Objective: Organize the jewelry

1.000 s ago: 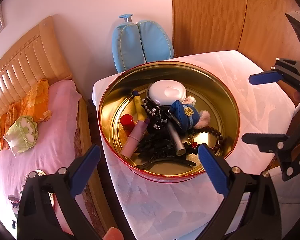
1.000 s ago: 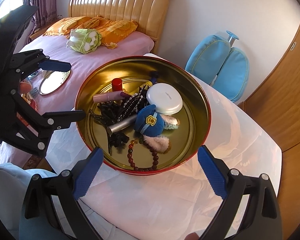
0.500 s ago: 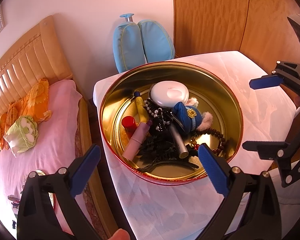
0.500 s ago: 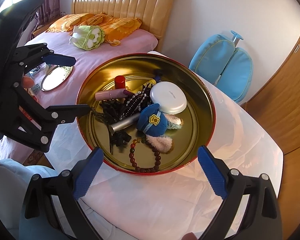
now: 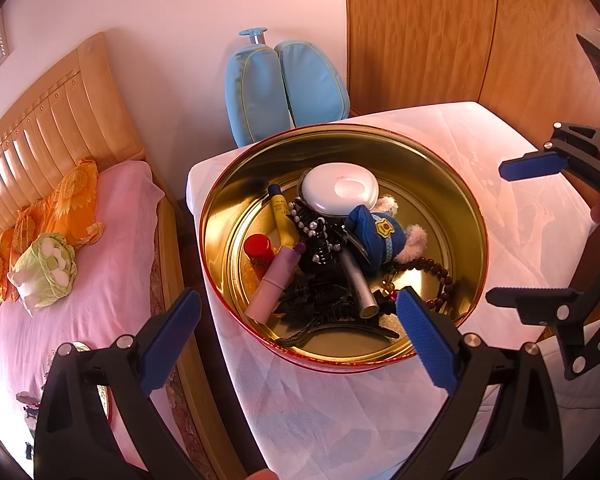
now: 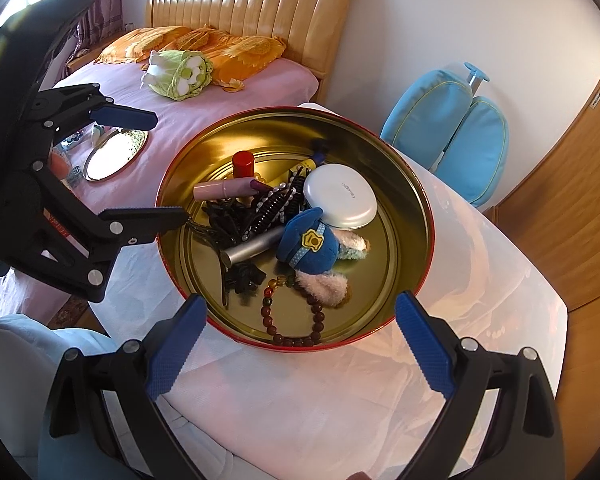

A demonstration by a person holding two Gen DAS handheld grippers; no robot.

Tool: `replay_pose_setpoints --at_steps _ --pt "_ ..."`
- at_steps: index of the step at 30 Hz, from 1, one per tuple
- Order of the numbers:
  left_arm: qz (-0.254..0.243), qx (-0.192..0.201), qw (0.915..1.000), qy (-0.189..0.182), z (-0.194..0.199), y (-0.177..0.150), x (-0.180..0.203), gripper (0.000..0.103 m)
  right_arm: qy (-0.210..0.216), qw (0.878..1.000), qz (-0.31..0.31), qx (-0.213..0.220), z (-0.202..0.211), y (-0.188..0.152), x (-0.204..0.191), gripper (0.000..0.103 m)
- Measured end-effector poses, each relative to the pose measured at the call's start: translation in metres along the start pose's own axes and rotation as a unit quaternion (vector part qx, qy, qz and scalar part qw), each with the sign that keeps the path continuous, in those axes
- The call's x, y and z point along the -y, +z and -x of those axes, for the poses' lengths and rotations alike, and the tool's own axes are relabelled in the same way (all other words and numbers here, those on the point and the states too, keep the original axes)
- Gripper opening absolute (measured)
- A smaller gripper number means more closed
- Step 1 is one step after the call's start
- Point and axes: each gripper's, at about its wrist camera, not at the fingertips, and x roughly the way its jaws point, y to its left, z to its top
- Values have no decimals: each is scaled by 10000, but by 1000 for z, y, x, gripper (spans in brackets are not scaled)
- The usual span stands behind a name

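Observation:
A round gold tin with a red rim (image 6: 380, 144) (image 5: 380, 148) stands on a white-covered table (image 6: 480, 280). Inside lie a brown bead bracelet (image 6: 268, 322) (image 5: 440, 272), black hair clips (image 6: 228, 220) (image 5: 316, 296), a white compact (image 6: 340, 196) (image 5: 340, 188), a blue-hatted plush (image 6: 310, 246) (image 5: 374, 236), a silver tube (image 6: 256, 246) and a pink tube (image 6: 224, 190) (image 5: 272, 284). My left gripper (image 5: 298, 294) (image 6: 168, 166) hovers open at the tin's bed-side edge. At the near edge my right gripper (image 6: 300, 300) (image 5: 496, 232) is open too. Neither holds anything.
A bed with a pink sheet (image 5: 100, 280), orange pillows (image 6: 228, 52) and a green plush (image 6: 180, 74) runs along the table's left. A round mirror (image 6: 114, 154) lies on the bed. A blue chair (image 6: 452, 120) stands behind the table, by a wooden door (image 5: 420, 32).
Both grippers have drifted slightly, so the tin sits a little differently in each view. Both stay open, and nothing in the tin has moved.

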Motion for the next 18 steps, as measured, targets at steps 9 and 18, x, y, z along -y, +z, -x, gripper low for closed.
replay_pose_setpoints --at_steps 9,18 --pt "-9 -16 10000 -30 0 1 0 96 -2 10000 -9 2 0 0 0 96" --pt "39 1 10000 39 -1 1 -2 96 -1 10000 -4 2 0 0 0 96"
